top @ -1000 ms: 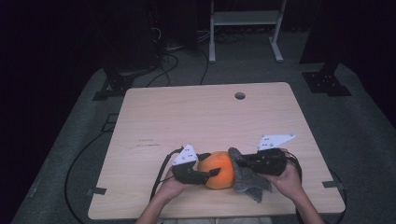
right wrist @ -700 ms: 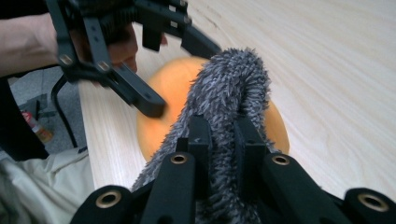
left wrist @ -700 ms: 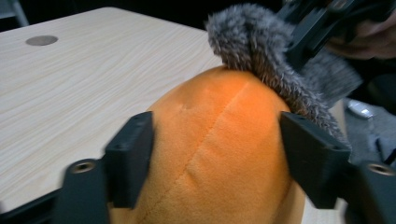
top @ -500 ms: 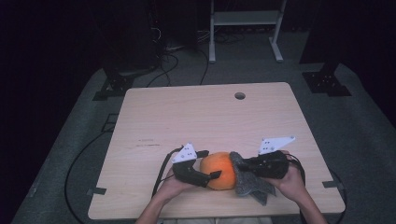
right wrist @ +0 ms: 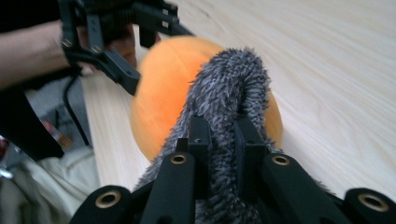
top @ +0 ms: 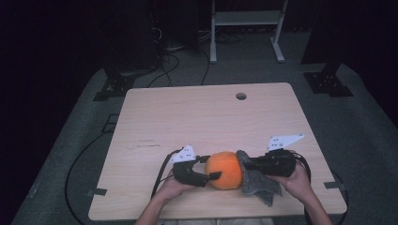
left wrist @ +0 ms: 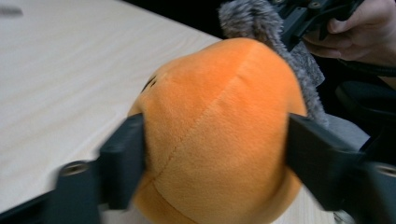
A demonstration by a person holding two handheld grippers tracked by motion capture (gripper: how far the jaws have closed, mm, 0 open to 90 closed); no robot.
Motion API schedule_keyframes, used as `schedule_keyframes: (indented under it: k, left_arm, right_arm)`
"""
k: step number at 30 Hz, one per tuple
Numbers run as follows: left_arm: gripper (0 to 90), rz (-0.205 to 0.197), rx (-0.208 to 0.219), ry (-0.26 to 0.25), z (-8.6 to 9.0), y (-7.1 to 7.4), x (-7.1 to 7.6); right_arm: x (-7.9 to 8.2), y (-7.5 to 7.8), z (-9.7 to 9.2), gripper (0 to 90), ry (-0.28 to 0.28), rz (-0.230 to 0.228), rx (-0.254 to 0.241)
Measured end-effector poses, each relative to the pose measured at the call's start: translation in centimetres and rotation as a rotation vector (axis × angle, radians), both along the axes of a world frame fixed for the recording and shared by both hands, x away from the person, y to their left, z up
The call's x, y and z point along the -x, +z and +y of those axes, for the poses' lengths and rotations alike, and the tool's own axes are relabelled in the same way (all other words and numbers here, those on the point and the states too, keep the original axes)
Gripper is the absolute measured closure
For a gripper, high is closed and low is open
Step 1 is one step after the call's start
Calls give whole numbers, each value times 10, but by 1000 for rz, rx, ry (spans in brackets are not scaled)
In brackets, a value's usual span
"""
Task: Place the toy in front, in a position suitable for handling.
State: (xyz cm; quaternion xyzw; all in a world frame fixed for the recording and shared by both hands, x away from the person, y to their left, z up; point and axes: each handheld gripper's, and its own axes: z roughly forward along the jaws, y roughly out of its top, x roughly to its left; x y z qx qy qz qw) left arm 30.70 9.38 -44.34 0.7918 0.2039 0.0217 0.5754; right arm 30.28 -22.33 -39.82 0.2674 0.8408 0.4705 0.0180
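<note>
A round orange plush toy (top: 224,169) (left wrist: 219,126) lies near the table's front edge. My left gripper (top: 212,168) (left wrist: 215,154) comes at it from the left. Its jaws have just been closing with the plush between them, and both pads now press into its sides. A grey furry cloth (top: 257,185) (right wrist: 229,84) hangs against the plush's right side. My right gripper (top: 245,164) (right wrist: 223,135) is shut on a fold of that cloth. In the right gripper view the orange plush (right wrist: 163,79) sits behind the cloth, with the left gripper (right wrist: 133,65) beyond it.
The light wooden table (top: 202,117) has a small round hole (top: 241,96) near its far edge. Black cables (top: 159,178) trail from the grippers off the front. A white stand (top: 244,28) and dark equipment feet stand on the grey floor behind.
The left gripper's jaws stood wider around the plush half a second ago and have come in on it again. Both hands, the plush and the cloth stay where they were.
</note>
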Motion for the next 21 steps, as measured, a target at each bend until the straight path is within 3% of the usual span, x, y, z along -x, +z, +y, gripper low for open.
schedule_keyframes:
  k: [3, 5, 7, 9, 10, 11, 12, 13, 15, 17, 19, 21]
  left_arm:
    - [365, -33, 82, 8, 5, 19, 5]
    - [370, -46, 123, 16, 12, 32, 7]
    - [369, -79, 103, 31, 15, 39, 10]
    - [368, -84, 58, 51, 15, 35, 10]
    - [368, -84, 58, 51, 15, 35, 10]
    - [368, -64, -15, 69, 14, 27, 7]
    - [368, -69, -44, 73, 13, 23, 7]
    - [368, -69, -44, 73, 13, 23, 7]
    - [360, -65, -45, 92, 14, 24, 5]
    - [355, -71, -52, 114, 13, 27, 6]
    - [354, -77, -59, 111, 8, 25, 7]
    - [353, -86, -63, 108, 2, 26, 9]
  right_arm:
    - [5, 9, 2, 794, 1, -39, -30]
    - [5, 15, 1, 796, 10, -47, -91]
    - [2, 15, 0, 796, 19, -32, -146]
    - [-2, 8, 4, 795, 13, -8, -144]
    - [-2, 8, 4, 795, 13, -8, -144]
    - [-8, -12, 12, 791, 10, 29, -46]
    - [-9, -16, 14, 789, 7, 32, -3]
    - [-11, -25, 18, 789, -4, 31, 88]
    - [-13, -29, 15, 791, -11, 46, 96]
    - [-11, -21, 13, 791, -22, 24, 77]
    - [-7, -6, 12, 791, -2, 10, -37]
    - [-2, 4, 17, 791, 20, -19, -83]
